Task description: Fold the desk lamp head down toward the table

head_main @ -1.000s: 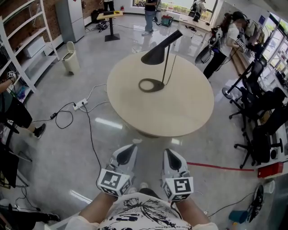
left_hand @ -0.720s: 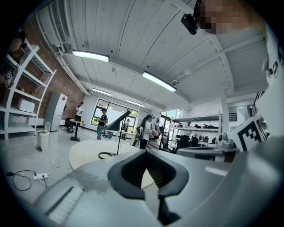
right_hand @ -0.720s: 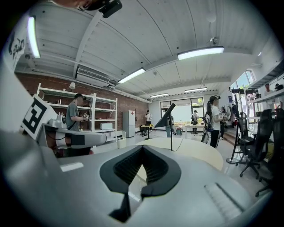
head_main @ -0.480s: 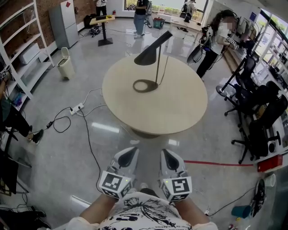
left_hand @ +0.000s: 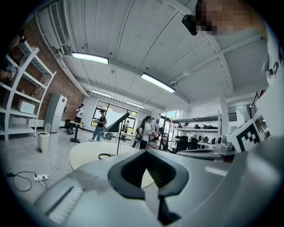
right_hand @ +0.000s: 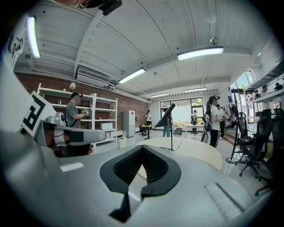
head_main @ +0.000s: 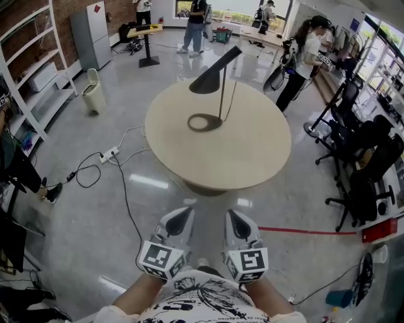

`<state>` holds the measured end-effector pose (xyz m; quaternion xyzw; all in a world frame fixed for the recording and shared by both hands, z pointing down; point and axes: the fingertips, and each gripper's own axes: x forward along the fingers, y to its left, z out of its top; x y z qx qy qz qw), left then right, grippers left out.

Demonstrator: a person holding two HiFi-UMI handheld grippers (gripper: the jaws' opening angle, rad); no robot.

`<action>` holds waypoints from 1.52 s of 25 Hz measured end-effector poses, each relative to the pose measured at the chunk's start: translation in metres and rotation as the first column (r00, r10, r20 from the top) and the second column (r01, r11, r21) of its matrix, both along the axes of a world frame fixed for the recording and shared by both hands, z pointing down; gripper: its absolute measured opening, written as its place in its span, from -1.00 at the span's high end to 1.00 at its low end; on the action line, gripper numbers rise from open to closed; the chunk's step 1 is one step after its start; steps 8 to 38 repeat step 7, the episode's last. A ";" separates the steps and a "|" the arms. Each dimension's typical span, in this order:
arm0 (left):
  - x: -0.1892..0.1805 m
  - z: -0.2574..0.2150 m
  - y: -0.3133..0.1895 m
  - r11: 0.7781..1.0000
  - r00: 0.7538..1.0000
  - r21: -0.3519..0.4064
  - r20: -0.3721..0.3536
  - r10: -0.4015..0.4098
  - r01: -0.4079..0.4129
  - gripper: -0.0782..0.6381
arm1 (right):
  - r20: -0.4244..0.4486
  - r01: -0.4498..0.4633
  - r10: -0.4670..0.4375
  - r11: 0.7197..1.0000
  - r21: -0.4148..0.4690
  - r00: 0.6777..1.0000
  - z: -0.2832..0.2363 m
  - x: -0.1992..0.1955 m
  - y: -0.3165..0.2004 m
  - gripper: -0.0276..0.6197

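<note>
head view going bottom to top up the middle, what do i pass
left gripper and right gripper side by side, fingers shut on nothing → floor → round table → lamp base → lamp head → people standing at the back

The person's arms run off the head view's bottom edge, the shelving off its left. The desk lamp hinge is too small to tell.
</note>
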<state>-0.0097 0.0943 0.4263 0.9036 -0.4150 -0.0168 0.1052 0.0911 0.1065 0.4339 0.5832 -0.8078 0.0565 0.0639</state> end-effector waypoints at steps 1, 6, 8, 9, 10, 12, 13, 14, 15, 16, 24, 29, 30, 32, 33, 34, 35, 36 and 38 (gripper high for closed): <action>0.001 0.000 0.000 1.000 1.000 0.001 0.001 0.005 -0.005 0.77 | -0.003 -0.002 0.002 1.000 -0.003 1.000 0.001 0.000 -0.001 0.89; 0.007 0.004 0.000 1.000 1.000 -0.005 0.007 0.003 -0.003 0.77 | -0.029 -0.007 0.007 1.000 -0.005 1.000 0.003 0.007 -0.001 0.89; 0.008 0.005 0.000 1.000 1.000 -0.006 0.008 0.000 0.000 0.77 | -0.031 -0.008 0.008 1.000 -0.006 0.999 0.003 0.009 -0.001 0.89; 0.008 0.005 0.000 1.000 1.000 -0.006 0.008 0.000 0.000 0.77 | -0.031 -0.008 0.008 1.000 -0.006 0.999 0.003 0.009 -0.001 0.89; 0.008 0.005 0.000 1.000 1.000 -0.006 0.008 0.000 0.000 0.77 | -0.031 -0.008 0.008 1.000 -0.006 0.999 0.003 0.009 -0.001 0.89; 0.008 0.005 0.000 1.000 1.000 -0.006 0.008 0.000 0.000 0.77 | -0.031 -0.008 0.008 1.000 -0.006 0.999 0.003 0.009 -0.001 0.89; 0.008 0.005 0.000 1.000 1.000 -0.006 0.008 0.000 0.000 0.77 | -0.031 -0.008 0.008 1.000 -0.006 0.999 0.003 0.009 -0.001 0.89; 0.008 0.005 0.000 1.000 1.000 -0.006 0.008 0.000 0.000 0.77 | -0.031 -0.008 0.008 1.000 -0.006 0.999 0.003 0.009 -0.001 0.89; 0.008 0.005 0.000 1.000 1.000 -0.006 0.008 0.000 0.000 0.77 | -0.031 -0.008 0.008 1.000 -0.006 0.999 0.003 0.009 -0.001 0.89; 0.008 0.005 0.000 1.000 1.000 -0.006 0.008 0.000 0.000 0.77 | -0.031 -0.008 0.008 1.000 -0.006 0.999 0.003 0.009 -0.001 0.89; 0.008 0.005 0.000 1.000 1.000 -0.006 0.008 0.000 0.000 0.77 | -0.031 -0.008 0.008 1.000 -0.006 0.999 0.003 0.009 -0.001 0.89; 0.008 0.005 0.000 1.000 1.000 -0.006 0.008 0.000 0.000 0.77 | -0.031 -0.008 0.008 1.000 -0.006 0.999 0.003 0.009 -0.001 0.89; 0.008 0.005 0.000 1.000 1.000 -0.006 0.008 0.000 0.000 0.77 | -0.031 -0.008 0.008 1.000 -0.006 0.999 0.003 0.009 -0.001 0.89; 0.008 0.005 0.000 1.000 1.000 -0.006 0.008 0.000 0.000 0.77 | -0.031 -0.008 0.008 1.000 -0.006 0.999 0.003 0.009 -0.001 0.89; 0.008 0.005 0.000 1.000 1.000 -0.006 0.008 0.000 0.000 0.77 | -0.031 -0.008 0.008 1.000 -0.006 0.999 0.003 0.009 -0.001 0.89; 0.008 0.005 0.000 1.000 1.000 -0.006 0.008 0.000 0.000 0.77 | -0.031 -0.008 0.008 1.000 -0.006 0.999 0.003 0.009 -0.001 0.89; 0.008 0.005 0.000 1.000 1.000 -0.006 0.008 0.000 0.000 0.77 | -0.031 -0.008 0.008 1.000 -0.006 0.999 0.003 0.009 -0.001 0.89; 0.008 0.005 0.000 1.000 1.000 -0.006 0.008 0.000 0.000 0.77 | -0.031 -0.008 0.008 1.000 -0.006 0.999 0.003 0.009 -0.001 0.89; 0.008 0.005 0.000 1.000 1.000 -0.006 0.008 0.000 0.000 0.77 | -0.031 -0.008 0.008 1.000 -0.006 0.999 0.003 0.009 -0.001 0.89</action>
